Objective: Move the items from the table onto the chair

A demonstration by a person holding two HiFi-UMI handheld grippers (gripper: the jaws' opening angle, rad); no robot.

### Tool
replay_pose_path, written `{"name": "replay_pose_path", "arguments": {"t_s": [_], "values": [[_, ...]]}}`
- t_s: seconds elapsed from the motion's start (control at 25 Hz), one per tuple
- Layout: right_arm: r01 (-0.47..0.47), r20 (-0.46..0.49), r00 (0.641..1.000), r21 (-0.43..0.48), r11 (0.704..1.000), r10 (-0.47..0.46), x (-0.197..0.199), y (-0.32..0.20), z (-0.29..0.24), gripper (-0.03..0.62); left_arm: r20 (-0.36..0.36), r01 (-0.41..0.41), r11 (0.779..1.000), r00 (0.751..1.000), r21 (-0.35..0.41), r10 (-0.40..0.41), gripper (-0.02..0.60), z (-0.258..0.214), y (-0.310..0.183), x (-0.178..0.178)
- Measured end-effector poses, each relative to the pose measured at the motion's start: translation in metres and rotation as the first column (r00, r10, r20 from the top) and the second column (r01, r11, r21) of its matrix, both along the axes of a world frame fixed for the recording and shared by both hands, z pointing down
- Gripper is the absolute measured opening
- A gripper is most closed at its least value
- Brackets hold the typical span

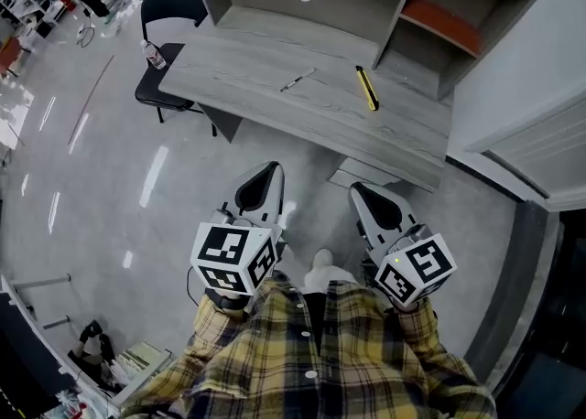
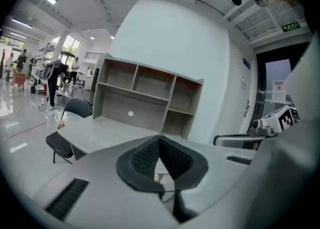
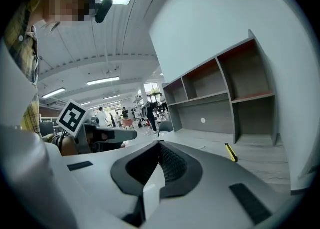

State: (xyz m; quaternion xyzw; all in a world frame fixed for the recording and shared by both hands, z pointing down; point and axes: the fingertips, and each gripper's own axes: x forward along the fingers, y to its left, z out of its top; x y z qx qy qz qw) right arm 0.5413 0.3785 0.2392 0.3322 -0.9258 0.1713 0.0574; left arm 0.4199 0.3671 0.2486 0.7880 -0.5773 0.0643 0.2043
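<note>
Yellow cutter [image 1: 367, 88] on the grey tabletop [image 1: 275, 111], right part, long axis near to far, pen [image 1: 298, 80] left of it slanting far-right, left gripper [image 1: 267, 170] and right gripper [image 1: 358, 188] near, fingers [image 2: 145, 158] pressed together, empty

A pale grey wood-grain table [image 1: 256, 88] filled the upper centre, bearing a thin silvery pen [image 1: 298, 80] left of a yellow-and-black utility knife [image 1: 367, 88].

a yellow cutter [image 1: 367, 88] and pen [image 1: 298, 80] lie on the table [image 1: 238, 69].
</note>
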Motion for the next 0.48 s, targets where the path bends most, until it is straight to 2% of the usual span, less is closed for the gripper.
{"name": "replay_pose_path", "arguments": {"t_s": [0.32,0.48], "values": [[-0.089,0.017,0.996,0.006,0.996,0.089,-0.087,-0.068,-0.007,0.018,0.047,-0.11,0.994,0.993,0.001,0.11,0.005,-0.005,-0.077,-0.079],[-0.175,0.018,0.984,-0.008,0.984,0.175,-0.115,-0.091,-0.003,0.018,0.064,-0.182,0.983,0.981,-0.017,0.183,0.005,-0.001,-0.101,-0.11]]}}
